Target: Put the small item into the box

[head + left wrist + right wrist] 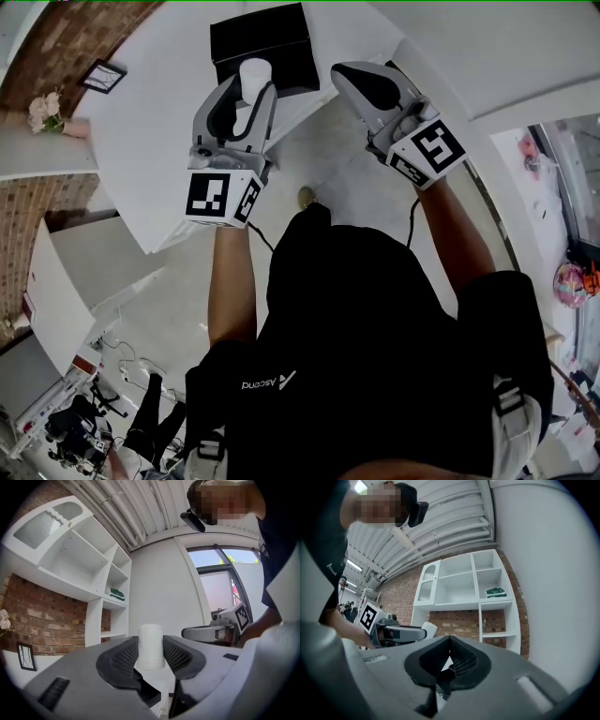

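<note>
A small white cylinder (254,70) stands upright between the dark pads of my left gripper (251,88), which is shut on it. It hangs just in front of the black box (261,42) at the far edge of the white table (141,122). In the left gripper view the cylinder (151,637) fills the gap of the left gripper (151,645), both pads against its sides. My right gripper (341,69) is held beside the left one, to its right, shut and holding nothing; in its own view the right gripper (450,642) has its tips together.
A small picture frame (101,75) and pale flowers (45,111) sit at the left by the brick wall. A white shelf unit (464,588) with a green item (496,592) stands ahead. Cables and clutter (103,412) lie on the floor at the lower left.
</note>
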Tool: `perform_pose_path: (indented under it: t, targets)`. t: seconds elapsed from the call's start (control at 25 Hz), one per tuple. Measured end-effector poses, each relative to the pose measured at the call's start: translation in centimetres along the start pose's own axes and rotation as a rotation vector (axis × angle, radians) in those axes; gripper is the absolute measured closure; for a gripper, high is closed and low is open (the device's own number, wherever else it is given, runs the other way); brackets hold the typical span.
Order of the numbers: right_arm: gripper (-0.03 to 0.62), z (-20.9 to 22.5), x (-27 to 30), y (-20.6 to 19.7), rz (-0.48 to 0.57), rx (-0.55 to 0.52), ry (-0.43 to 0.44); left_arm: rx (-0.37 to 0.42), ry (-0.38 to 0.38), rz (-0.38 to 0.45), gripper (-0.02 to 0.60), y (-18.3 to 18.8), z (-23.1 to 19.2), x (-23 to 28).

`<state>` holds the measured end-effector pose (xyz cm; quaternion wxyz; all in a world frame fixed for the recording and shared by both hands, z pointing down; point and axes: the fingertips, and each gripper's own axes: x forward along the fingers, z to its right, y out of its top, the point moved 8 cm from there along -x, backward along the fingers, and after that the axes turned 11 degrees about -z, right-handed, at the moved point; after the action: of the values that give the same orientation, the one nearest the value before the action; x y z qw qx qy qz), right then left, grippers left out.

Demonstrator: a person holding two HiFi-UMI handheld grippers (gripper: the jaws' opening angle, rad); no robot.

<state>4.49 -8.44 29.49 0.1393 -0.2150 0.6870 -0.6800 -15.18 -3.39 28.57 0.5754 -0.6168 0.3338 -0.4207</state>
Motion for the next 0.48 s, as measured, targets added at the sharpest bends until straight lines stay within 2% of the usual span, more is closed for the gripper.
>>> perform_pose_path:
  t: [0.24, 0.48]
  targets:
    - [0.592, 1.8, 4.7, 0.2, -0.029, -0.006, -0.041, -0.002, -0.059, -0.068, 0.419, -2.1, -4.2, 3.5]
    - [0.592, 3.0, 7.7, -0.1, -0.055, -0.002, -0.078, -0.019, -0.133, -0.181, 0.419, -4.4, -6.5, 6.8]
